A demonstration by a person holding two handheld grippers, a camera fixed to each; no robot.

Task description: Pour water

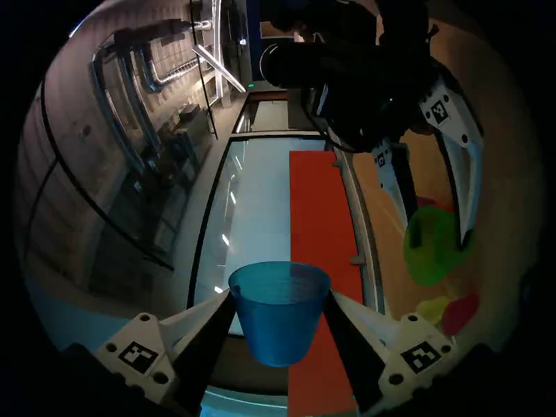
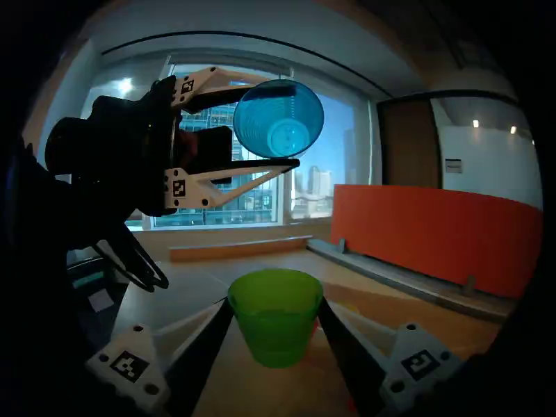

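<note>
Water cannot be made out for certain in either cup, so the pour has to be judged from the cups themselves. In the left gripper view the blue cup (image 1: 279, 320) sits at lower centre of the frame. It is clamped between the fingers of the left gripper (image 1: 279, 299), one pressing on each side of it below the rim. In the right gripper view the green cup (image 2: 276, 316) sits at lower centre, upright, gripped the same way by the right gripper (image 2: 276, 306) above the wooden table (image 2: 431, 318). That view also shows the blue cup at upper centre, higher than the green one and turned on its side against the window (image 2: 340, 174). One round end faces the camera, but which end cannot be told. The step in hand looks like the tipping itself. To do it well, the person would likely bring the blue cup's lip over the green cup's mouth before tilting more, since the two appear apart and a stream might fall short onto the table. A slow roll of the left wrist, with the right gripper held level and steady, should give a thin stream. Both cups look like light, tapered plastic, so a firm squeeze matters; a slack grip could let one slip downward.
</note>
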